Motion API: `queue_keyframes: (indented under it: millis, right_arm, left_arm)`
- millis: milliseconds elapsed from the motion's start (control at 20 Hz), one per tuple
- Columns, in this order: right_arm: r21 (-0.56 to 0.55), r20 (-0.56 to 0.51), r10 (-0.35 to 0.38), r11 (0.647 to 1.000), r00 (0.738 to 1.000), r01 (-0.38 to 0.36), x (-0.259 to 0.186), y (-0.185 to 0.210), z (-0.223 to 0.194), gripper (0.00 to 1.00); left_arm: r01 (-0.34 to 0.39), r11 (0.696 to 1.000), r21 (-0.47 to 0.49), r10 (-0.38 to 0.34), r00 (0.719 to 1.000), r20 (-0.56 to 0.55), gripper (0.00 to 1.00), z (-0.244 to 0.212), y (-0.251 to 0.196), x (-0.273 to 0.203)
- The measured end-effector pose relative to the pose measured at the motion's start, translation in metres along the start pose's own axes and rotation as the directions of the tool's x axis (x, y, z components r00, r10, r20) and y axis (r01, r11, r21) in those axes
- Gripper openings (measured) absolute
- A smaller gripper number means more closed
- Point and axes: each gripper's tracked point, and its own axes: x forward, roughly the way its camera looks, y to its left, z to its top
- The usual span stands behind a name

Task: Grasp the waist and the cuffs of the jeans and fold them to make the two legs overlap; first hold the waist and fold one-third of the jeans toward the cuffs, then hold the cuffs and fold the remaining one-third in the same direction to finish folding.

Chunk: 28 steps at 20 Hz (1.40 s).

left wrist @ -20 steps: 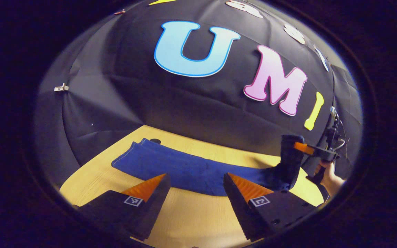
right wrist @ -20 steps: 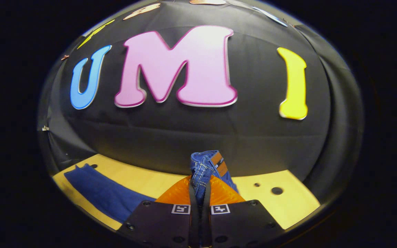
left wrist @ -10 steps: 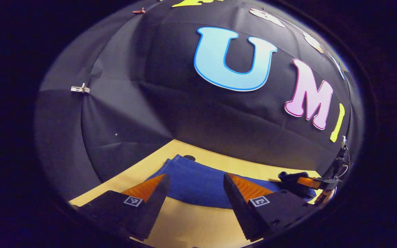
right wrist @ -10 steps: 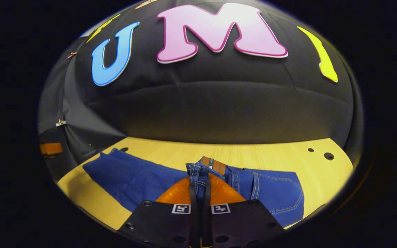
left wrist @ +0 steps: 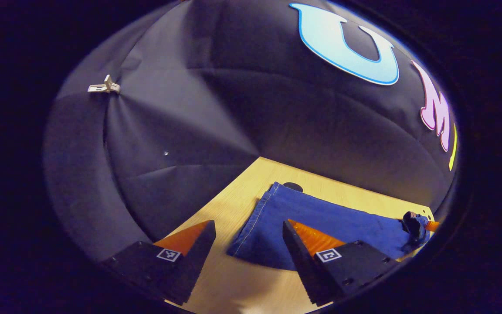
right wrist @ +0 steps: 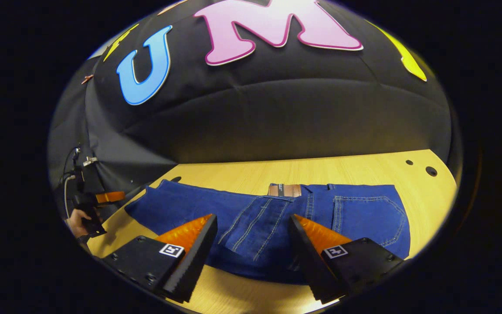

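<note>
The right hand-held gripper (right wrist: 253,226), clamped on the denim waistband half a second ago, now hangs with its jaws spread wide and empty just above the jeans (right wrist: 268,218), which lie flat on the wooden table (right wrist: 347,168). The release matters: the waist end, with its brown leather patch (right wrist: 284,190) and back pocket (right wrist: 366,213), has been laid down over the legs, so the first one-third fold toward the cuffs looks finished. In the left gripper view, the left hand-held gripper (left wrist: 249,229), likewise open and holding nothing, has swung in the past second from the middle of the garment to the cuffs (left wrist: 251,218), its fingers now straddling the stitched hem near the table's left end. That suggests the second step is about to begin: closing on the cuffs and carrying the remaining third over the folded waist. Farther along the denim in that view, the other gripper is a small dark shape at the far end of the jeans. Beyond the table rises the booth's black cloth wall (right wrist: 277,117), with a small clip (left wrist: 103,86) pinning it.
</note>
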Motion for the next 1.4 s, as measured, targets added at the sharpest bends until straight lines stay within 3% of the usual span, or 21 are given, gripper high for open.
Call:
queue_keyframes:
  millis: [50,300,400,750,850,900,1050,1200,1250,1300,1350,1400]
  right_arm:
    - [0.028,0.017,-0.022,0.999,1.0,0.021,-0.005,-0.006,0.006,0.98]
    - [0.087,0.022,-0.106,0.991,0.994,0.104,-0.03,-0.053,0.006,0.98]
    - [0.09,0.014,-0.121,0.989,0.993,0.12,-0.035,-0.063,0.005,0.98]
    - [0.122,0.057,-0.108,0.988,0.993,0.1,-0.051,-0.061,0.012,0.98]
    - [0.119,0.06,-0.11,0.988,0.992,0.103,-0.056,-0.061,0.009,0.98]
    - [0.114,0.05,-0.108,0.988,0.993,0.102,-0.056,-0.06,0.005,0.98]
    - [0.114,0.02,-0.096,0.989,0.995,0.093,-0.058,-0.057,-0.006,0.98]
    - [0.112,0.01,-0.1,0.989,0.995,0.098,-0.062,-0.06,-0.013,0.98]
    - [0.111,0.006,-0.101,0.989,0.995,0.1,-0.063,-0.06,-0.015,0.98]
    - [0.11,0.002,-0.1,0.989,0.995,0.099,-0.063,-0.06,-0.016,0.98]
    - [0.108,-0.001,-0.1,0.989,0.995,0.1,-0.065,-0.061,-0.017,0.98]
    - [0.105,-0.002,-0.102,0.989,0.995,0.102,-0.066,-0.062,-0.017,0.98]
  left_arm:
    - [-0.004,1.0,0.01,0.004,1.0,-0.025,0.96,-0.005,0.002,0.011]
    - [-0.031,0.998,0.052,0.035,0.996,-0.085,0.96,-0.018,-0.004,0.026]
    - [-0.01,0.999,0.052,0.017,0.992,-0.122,0.92,-0.03,-0.014,0.03]
    - [0.039,0.982,0.183,0.007,0.969,-0.245,0.86,-0.048,-0.023,0.037]
    - [0.04,0.983,0.182,0.009,0.965,-0.262,0.84,-0.05,-0.024,0.037]
    - [0.05,0.983,0.177,-0.001,0.963,-0.268,0.79,-0.049,-0.026,0.035]
    - [0.108,0.979,0.173,-0.055,0.956,-0.288,0.79,-0.05,-0.035,0.034]
    - [0.094,0.974,0.207,-0.037,0.964,-0.262,0.28,-0.053,-0.041,0.039]
    - [0.087,0.974,0.208,-0.03,0.964,-0.264,0.31,-0.055,-0.043,0.038]
    - [0.092,0.974,0.207,-0.034,0.963,-0.268,0.23,-0.055,-0.045,0.037]
    - [0.099,0.975,0.199,-0.04,0.96,-0.277,0.27,-0.056,-0.046,0.036]
    - [0.101,0.978,0.185,-0.047,0.96,-0.277,0.2,-0.056,-0.048,0.033]
